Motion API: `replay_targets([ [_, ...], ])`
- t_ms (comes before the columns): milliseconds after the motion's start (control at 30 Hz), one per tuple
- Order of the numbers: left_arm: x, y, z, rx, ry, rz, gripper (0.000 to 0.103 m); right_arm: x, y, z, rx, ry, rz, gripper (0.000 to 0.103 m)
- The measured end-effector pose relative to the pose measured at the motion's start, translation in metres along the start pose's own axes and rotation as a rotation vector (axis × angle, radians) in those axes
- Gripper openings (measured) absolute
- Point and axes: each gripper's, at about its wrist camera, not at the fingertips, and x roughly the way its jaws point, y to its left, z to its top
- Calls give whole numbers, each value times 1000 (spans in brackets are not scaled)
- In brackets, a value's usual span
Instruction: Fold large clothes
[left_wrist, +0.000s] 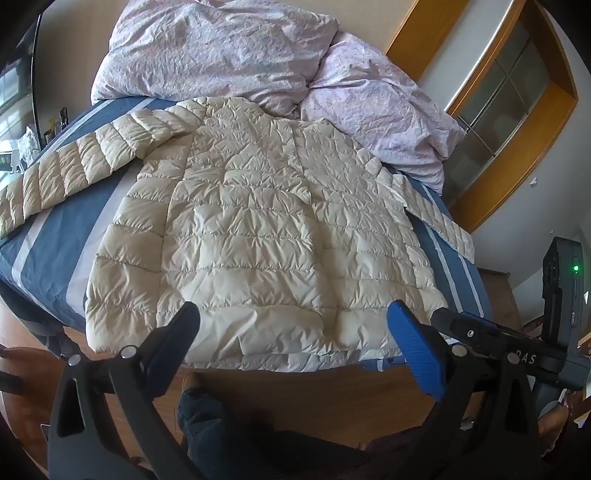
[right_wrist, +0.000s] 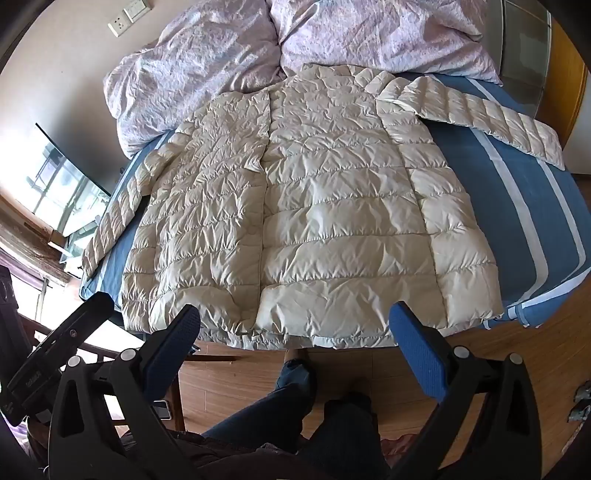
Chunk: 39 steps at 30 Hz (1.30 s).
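Hovering above the near edge of the bed (left_wrist: 55, 254), both grippers hang spread wide w/ nothing between the jaws: left gripper (left_wrist: 293, 325) and right gripper (right_wrist: 295, 325) each look down at the hem, touching no cloth. The jacket (left_wrist: 258, 229) lies flat across the bed, hem toward the near edge, collar at the far end against the duvet (left_wrist: 229, 51); it looks laid out this way so the body is smooth and both sleeves are free for folding in. Left sleeve (left_wrist: 85, 158) stretches out to the left over the sheet, right sleeve (right_wrist: 491, 118) angles off to the right, its cuff near the bed's edge. Jacket is cream, quilted in horizontal puffy channels, slightly shiny shell, prob. slippery and springy, so folds may puff back. Sheet is blue w/ pale stripes, fairly taut; duvet is lilac, crumpled, heaped at the far end. Wood floor (right_wrist: 498, 369) below, person's legs (right_wrist: 280, 398) in dark trousers at the near edge. Folding not yet begun, by the look of it.
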Motion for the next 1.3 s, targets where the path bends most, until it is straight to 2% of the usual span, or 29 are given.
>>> replay_targets([
  [1300,0,0,0,5,-3,3,101,2,-2,1,1,-3,6,102],
])
